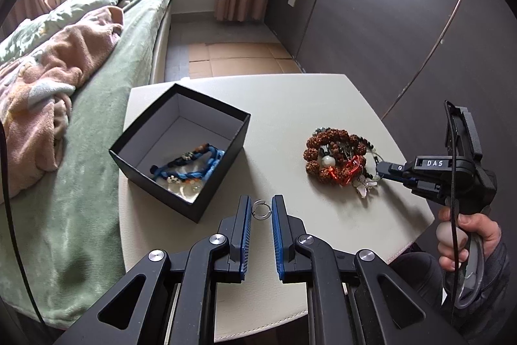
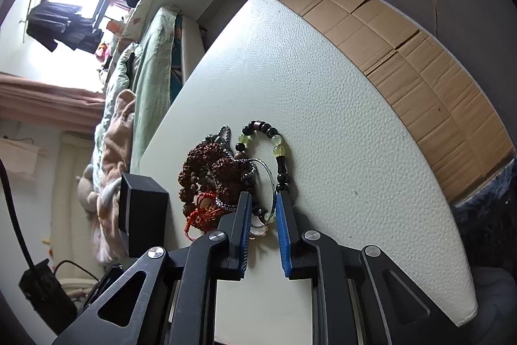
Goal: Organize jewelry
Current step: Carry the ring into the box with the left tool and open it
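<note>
Closest in, the left gripper [image 1: 261, 209] has its jaws nearly shut with a small silver ring [image 1: 260, 210] between the tips, held, I think, though contact is hard to see. It's beside the black box [image 1: 206, 157], probably headed there since bracelets already lie inside. Further out, the right gripper [image 2: 263, 206] is closed down on a strand at the edge of the bead pile [image 1: 336, 157], likely the black-and-green beaded bracelet [image 2: 280, 151].

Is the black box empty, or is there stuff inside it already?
Not empty. The open black square cardboard box has no lid on, and blue braided cord bracelets and pale beads lie on its white bottom.
</note>
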